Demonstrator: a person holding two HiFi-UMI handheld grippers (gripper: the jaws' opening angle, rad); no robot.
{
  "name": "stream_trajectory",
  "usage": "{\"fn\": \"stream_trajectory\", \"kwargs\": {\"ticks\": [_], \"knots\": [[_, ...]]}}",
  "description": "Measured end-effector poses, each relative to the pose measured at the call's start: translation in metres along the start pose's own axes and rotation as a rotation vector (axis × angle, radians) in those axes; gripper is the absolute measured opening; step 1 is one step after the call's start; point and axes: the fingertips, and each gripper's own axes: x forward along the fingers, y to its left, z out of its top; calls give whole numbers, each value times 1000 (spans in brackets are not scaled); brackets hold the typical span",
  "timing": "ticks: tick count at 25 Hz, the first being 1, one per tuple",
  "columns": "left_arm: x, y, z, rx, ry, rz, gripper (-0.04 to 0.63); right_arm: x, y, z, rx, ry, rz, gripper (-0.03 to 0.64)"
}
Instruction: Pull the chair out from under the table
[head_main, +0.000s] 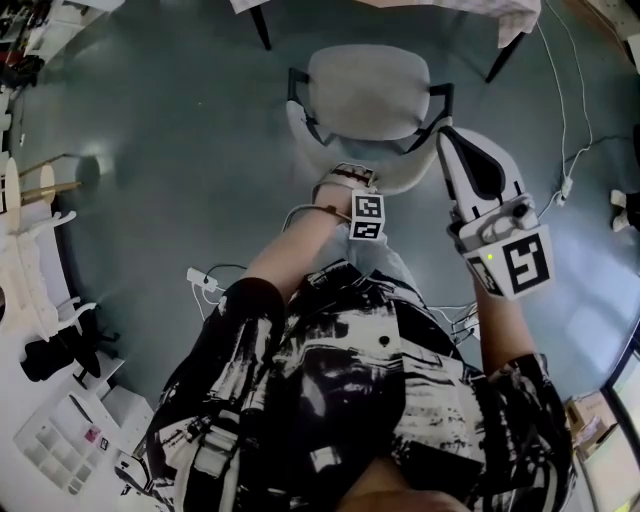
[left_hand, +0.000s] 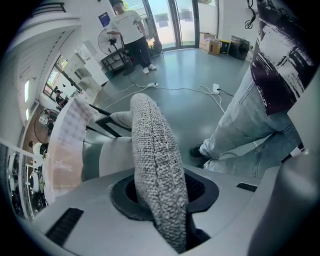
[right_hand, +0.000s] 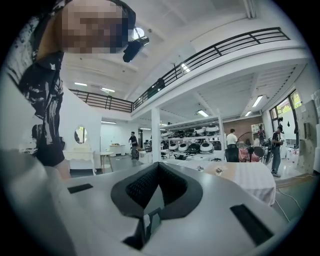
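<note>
A chair with a grey seat (head_main: 368, 90) and black arms stands on the floor just in front of the cloth-covered table (head_main: 400, 8). Its pale fabric backrest (head_main: 405, 180) faces me. My left gripper (head_main: 345, 185) points steeply down onto the backrest's top edge. In the left gripper view the woven backrest edge (left_hand: 150, 145) fills the gap between the dark pads, and the left gripper (left_hand: 162, 192) is shut on it. My right gripper (head_main: 462, 150) hovers level beside the chair's right arm, touching nothing. In its own view the right gripper (right_hand: 157, 187) has its pads together with nothing between them.
Black table legs (head_main: 260, 25) stand behind the chair. A power strip with cables (head_main: 205, 283) lies on the floor at the left, and another cable (head_main: 565, 185) at the right. White furniture (head_main: 30, 280) lines the left edge. A person (left_hand: 131, 30) stands far off.
</note>
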Motion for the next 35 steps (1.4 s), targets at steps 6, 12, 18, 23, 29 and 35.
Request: {"fn": "stream_trajectory", "kwargs": {"ticks": [6, 12, 18, 23, 29, 35], "knots": [[-31, 3, -15, -85, -58, 7, 130, -1, 0, 10, -10, -3, -24, 0], [-138, 22, -82, -267, -140, 129, 88, -2, 8, 25, -30, -7, -77, 0], [-314, 119, -126, -704, -443, 462, 30, 6, 21, 55, -68, -26, -97, 0], [-457, 185, -99, -802, -857, 609, 21, 18, 28, 94, -113, -73, -107, 0], [-542, 217, -88, -767, -1035, 683, 14, 26, 41, 135, -164, -137, -108, 0], [-581, 229, -85, -742, -1099, 711, 14, 29, 54, 163, -196, -179, -112, 0]]}}
